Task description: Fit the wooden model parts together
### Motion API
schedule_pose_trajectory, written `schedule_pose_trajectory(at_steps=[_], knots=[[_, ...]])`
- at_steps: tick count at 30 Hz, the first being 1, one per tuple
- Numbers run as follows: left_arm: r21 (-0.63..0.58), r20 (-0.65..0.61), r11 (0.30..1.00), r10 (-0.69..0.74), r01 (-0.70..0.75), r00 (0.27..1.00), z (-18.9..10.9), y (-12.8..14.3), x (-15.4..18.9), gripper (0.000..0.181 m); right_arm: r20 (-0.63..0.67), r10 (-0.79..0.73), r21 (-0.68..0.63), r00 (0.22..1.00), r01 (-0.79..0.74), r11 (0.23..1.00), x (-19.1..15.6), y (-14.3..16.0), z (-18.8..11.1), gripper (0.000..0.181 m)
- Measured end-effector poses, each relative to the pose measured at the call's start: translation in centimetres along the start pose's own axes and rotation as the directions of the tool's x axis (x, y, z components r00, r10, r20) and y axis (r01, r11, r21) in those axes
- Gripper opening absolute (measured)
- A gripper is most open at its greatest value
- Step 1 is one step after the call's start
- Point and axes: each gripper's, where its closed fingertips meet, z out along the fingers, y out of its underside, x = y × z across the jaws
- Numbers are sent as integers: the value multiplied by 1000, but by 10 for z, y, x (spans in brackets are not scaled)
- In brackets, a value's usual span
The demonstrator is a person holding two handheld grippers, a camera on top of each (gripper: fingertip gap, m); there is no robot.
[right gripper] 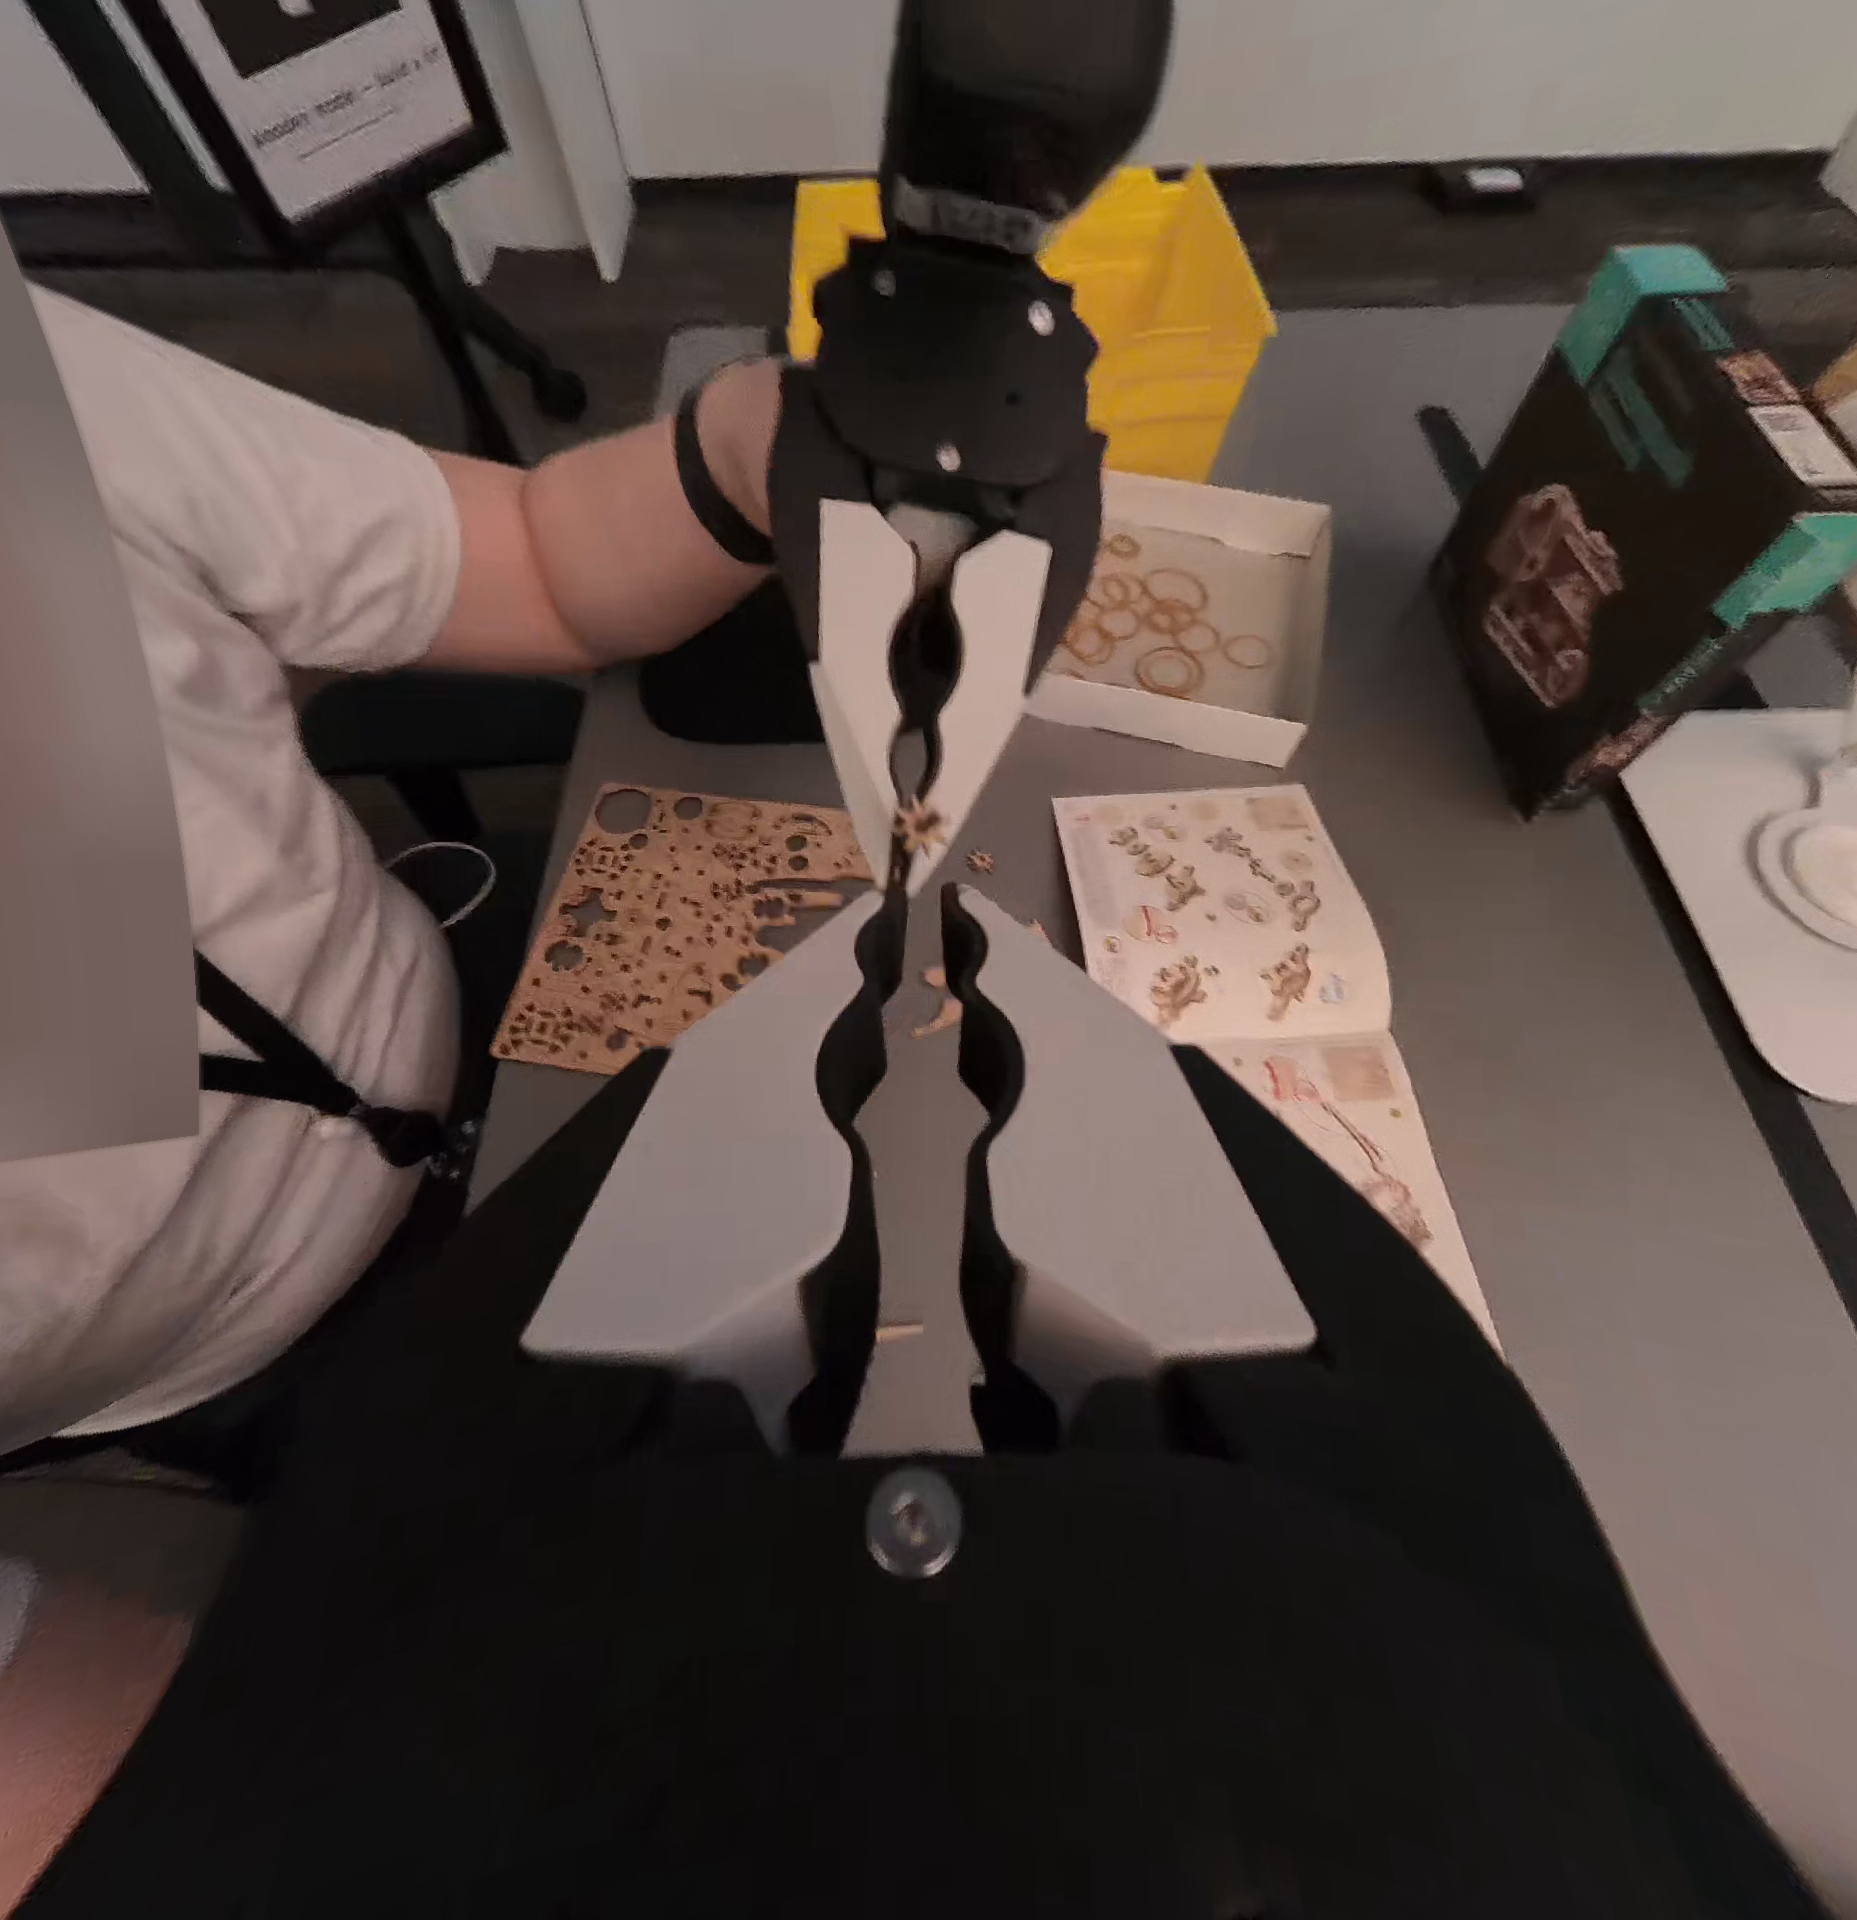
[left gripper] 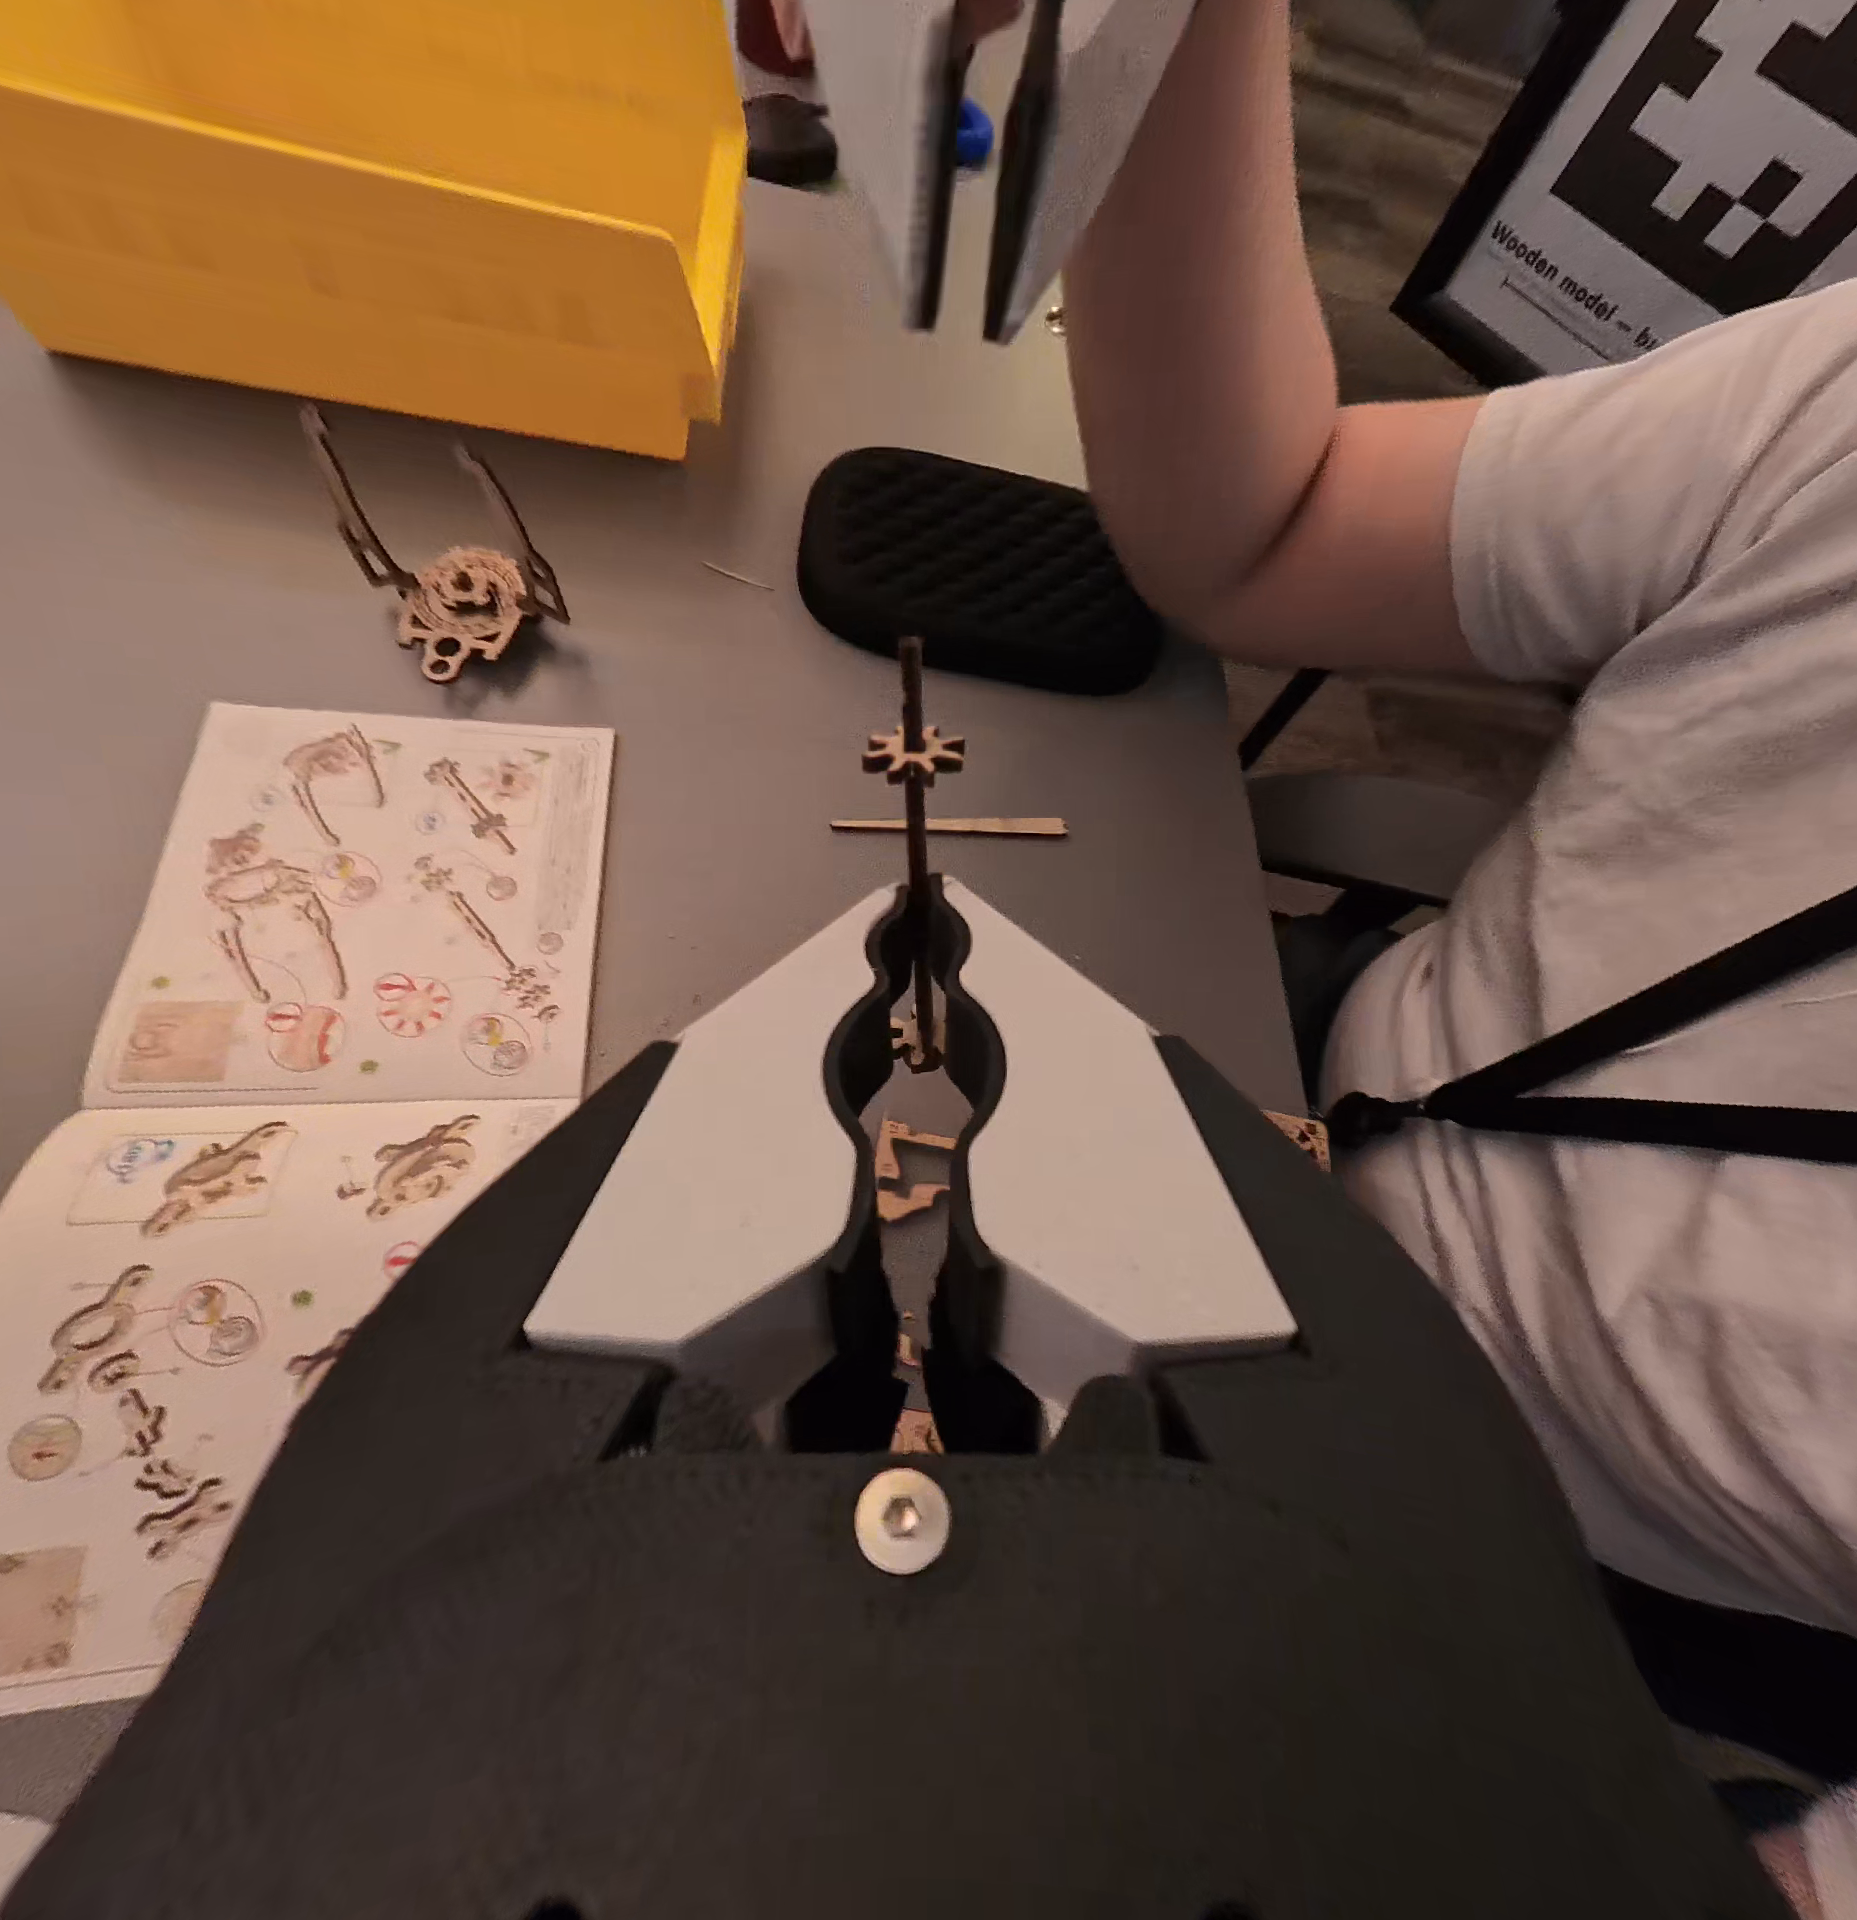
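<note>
Grey table (left gripper: 695,644) carried a yellow bin (left gripper: 384,208) and instruction sheets (left gripper: 363,904). Left claw (left gripper: 919,894) was clamped on a wooden axle (left gripper: 911,769) bearing a small gear (left gripper: 913,750); right claw (right gripper: 924,904) stood apart, empty.

bin (left gripper: 384,229) behind partial model (left gripper: 456,603), instruction booklet (left gripper: 352,914) in front, pad (left gripper: 976,571) to the right

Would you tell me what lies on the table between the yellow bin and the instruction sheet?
In the left wrist view, a partly built wooden assembly lies between the yellow bin and the instruction sheet.
</note>
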Motion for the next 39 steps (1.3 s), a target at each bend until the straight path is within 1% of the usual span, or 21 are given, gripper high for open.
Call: schedule_pose_trajectory(at_steps=[1, 2, 4, 7, 10, 12, 14, 16, 19, 22, 25, 28, 30, 33, 35, 38, 39], knots=[[-1, -17, 1000, -15, 15, 1000, 1, 2, 2, 0, 26, 9, 21, 1000, -10, 1000, -1, -4, 4, 4], [-3, -29, 999, -32, 32, 999, 3, 5, 3, 0, 43, 40, 13, 998, -41, 999, 0, -2, 11, 4], [-58, -49, 996, -65, 62, 997, 7, 17, 4, 0, 52, 73, -63, 996, -70, 996, 5, 17, 27, 4], [-80, -70, 991, -117, 111, 991, 13, 25, 1, 0, 57, 78, -134, 995, -69, 989, 8, 35, 44, 6], [-90, -96, 983, -170, 162, 981, 16, 29, 0, 0, 108, 84, -153, 991, -67, 986, 3, 41, 54, 9], [-100, -102, 978, -192, 181, 976, 19, 33, -1, 0, 106, 89, -186, 990, -68, 980, 6, 47, 59, 13], [-110, -118, 974, -213, 200, 970, 21, 35, 0, 0, 125, 90, -190, 988, -65, 980, 5, 50, 66, 11], [-132, -114, 971, -214, 198, 970, 24, 39, -1, 0, 166, 120, -201, 979, -86, 976, 2, 53, 73, 3], [-130, -113, 972, -211, 196, 971, 26, 39, -2, 0, 206, 147, -203, 968, -104, 974, 3, 57, 70, 2], [-129, -99, 976, -187, 174, 977, 25, 39, -4, 0, 231, 142, -163, 962, -106, 981, 3, 52, 68, 2], [-184, -35, 977, -119, 111, 992, 28, 48, -8, 0, 227, 144, -228, 963, -92, 969, 1, 63, 78, 3], [-161, -31, 983, -96, 90, 995, 29, 41, -6, 0, 240, 131, -209, 962, -81, 975, 0, 59, 73, 2], [-183, -12, 981, -65, 62, 998, 27, 44, -7, 0, 237, 124, -200, 963, -76, 977, -1, 59, 74, 2], [-193, -14, 980, -60, 57, 998, 29, 47, -8, 0, 245, 110, -214, 963, -56, 975, -1, 62, 76, 1], [-175, 22, 984, -28, 31, 999, 30, 44, -15, 0, 222, 80, -204, 972, -34, 978, 4, 62, 76, 1], [-72, 60, 996, 57, -53, 997, 28, 28, -19, 1, 217, 79, -180, 973, -39, 983, 7, 59, 74, 0], [-60, 68, 996, 71, -67, 995, 27, 25, -20, 1, 217, 77, -169, 973, -40, 985, 7, 58, 74, 0]])
